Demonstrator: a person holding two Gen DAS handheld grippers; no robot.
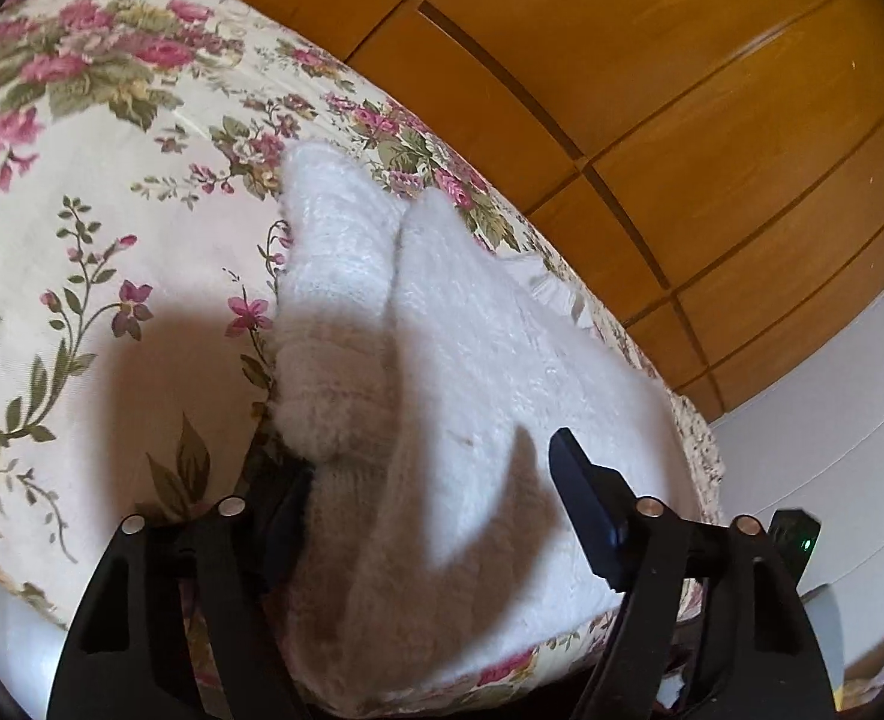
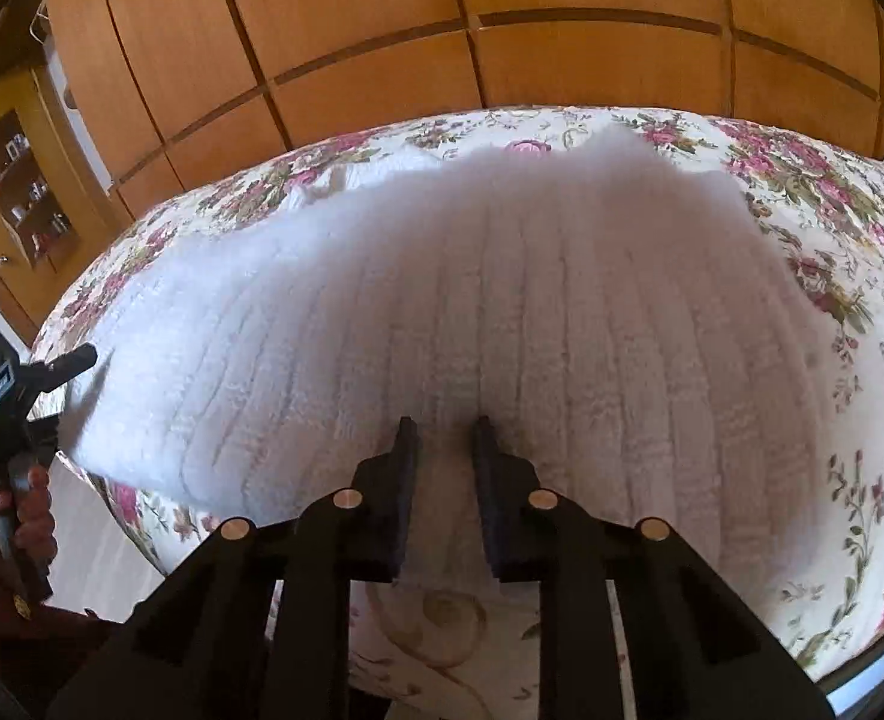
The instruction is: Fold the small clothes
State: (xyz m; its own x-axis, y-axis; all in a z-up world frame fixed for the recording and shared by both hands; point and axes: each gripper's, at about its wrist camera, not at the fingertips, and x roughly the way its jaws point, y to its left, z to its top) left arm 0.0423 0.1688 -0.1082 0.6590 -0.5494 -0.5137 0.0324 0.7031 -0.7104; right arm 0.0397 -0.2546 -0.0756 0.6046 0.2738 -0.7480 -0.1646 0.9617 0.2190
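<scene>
A white fuzzy knit garment [image 1: 472, 330] lies on the floral bedspread [image 1: 112, 180], with a sleeve-like part folded over its left side. My left gripper [image 1: 436, 462] stands wide at the garment's near end. Its left finger is mostly hidden under the fold. Its right finger [image 1: 580, 498] hovers just over the knit and casts a shadow on it. In the right wrist view the garment [image 2: 502, 300] spreads wide across the bed. My right gripper [image 2: 445, 438] is nearly closed at the near hem, pinching a ridge of knit. The left gripper [image 2: 64, 396] shows at the garment's left corner, held by a hand [image 2: 16, 516].
A wooden panelled wardrobe [image 2: 382, 30] stands right behind the bed. A wooden cabinet with small items on its shelves [image 2: 16, 180] is at the far left. The bed's edge [image 1: 700, 438] drops off close beside the garment, with pale floor [image 1: 832, 420] beyond.
</scene>
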